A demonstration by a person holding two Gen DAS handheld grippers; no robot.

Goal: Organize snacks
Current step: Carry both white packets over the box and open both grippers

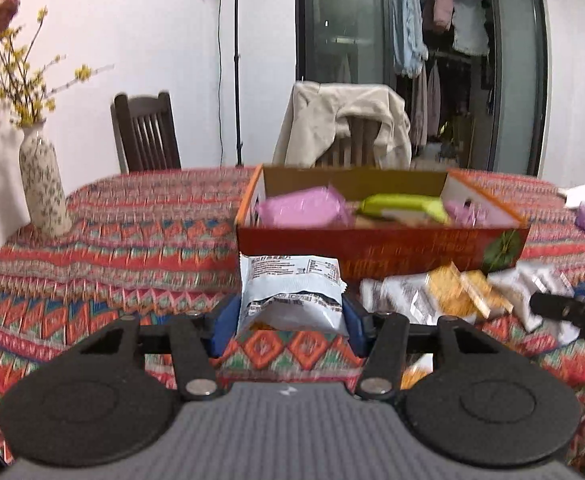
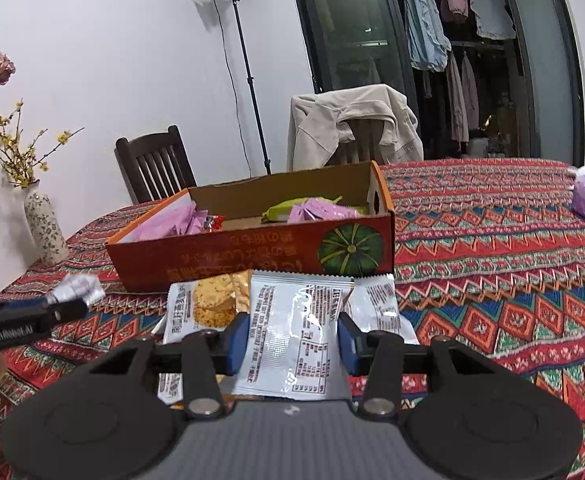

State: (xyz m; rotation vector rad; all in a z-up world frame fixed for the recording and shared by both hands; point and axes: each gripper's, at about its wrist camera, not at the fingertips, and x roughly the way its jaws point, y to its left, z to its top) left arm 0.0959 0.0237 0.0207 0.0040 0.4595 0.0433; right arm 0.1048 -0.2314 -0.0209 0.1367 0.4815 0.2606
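Both tongs hold a snack packet now, and the box waits just behind them in the middle of each view.

The left gripper is closed on a white packet — its blue pads press the two sides, and the packet stands up between them, clear of the cloth. In the right wrist view this same gripper comes in at the left edge with the packet end sticking out.

The right gripper is closed on another white packet, which lies flat and long between the pads, with its far end near the front wall of the box. More packets lie under and beside it, at the foot of that wall.

Inside the box I see pink packets and a green one; the middle seems to have free room, though part of the floor is hidden.

To do the step well, I think the left packet should go higher first, so its hanging bottom edge passes over the front wall and does not catch on it. Then bring it over a free place — not on top of the green one — and lower it before the pads open. The grip is only on the sides of a soft bag, so slow moving is safer. The right hand is better kept quiet until the left one is out of the way.
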